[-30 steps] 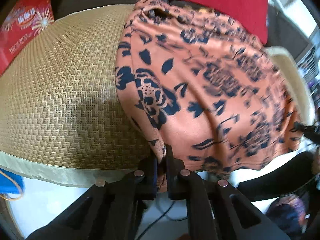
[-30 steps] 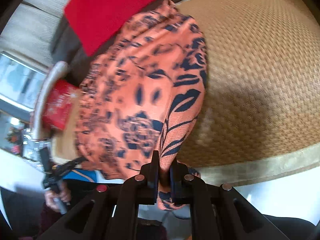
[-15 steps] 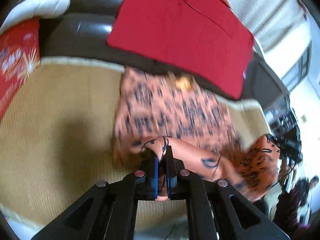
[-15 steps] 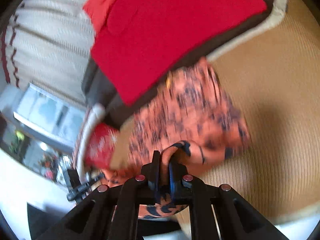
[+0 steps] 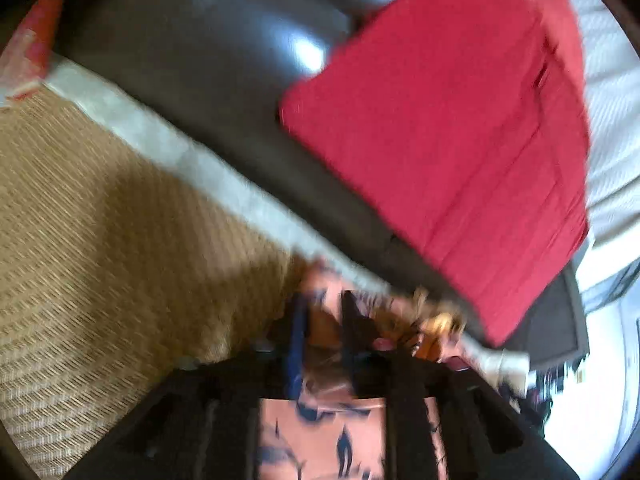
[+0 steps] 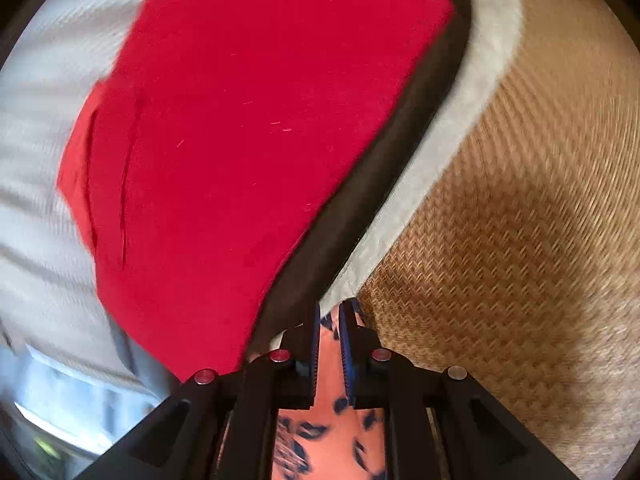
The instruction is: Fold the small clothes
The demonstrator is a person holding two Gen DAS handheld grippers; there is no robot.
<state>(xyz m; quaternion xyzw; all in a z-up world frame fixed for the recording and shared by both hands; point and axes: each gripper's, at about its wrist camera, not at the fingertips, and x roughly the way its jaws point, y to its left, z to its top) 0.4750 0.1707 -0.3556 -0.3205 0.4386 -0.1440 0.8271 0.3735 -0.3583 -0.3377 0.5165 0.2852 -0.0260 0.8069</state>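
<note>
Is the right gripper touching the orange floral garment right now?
Touching. The right wrist view shows the orange floral garment pinched between the right gripper fingers, with no gap at the pads.

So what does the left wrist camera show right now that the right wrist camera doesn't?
Only the left wrist view shows a red package at the mat's far corner and a small yellow-orange bit on the garment's edge. Only the right wrist view shows a bright window area. Both show the orange floral garment between the left gripper and right gripper fingers, the red cloth, the dark sofa back and the woven mat.
</note>
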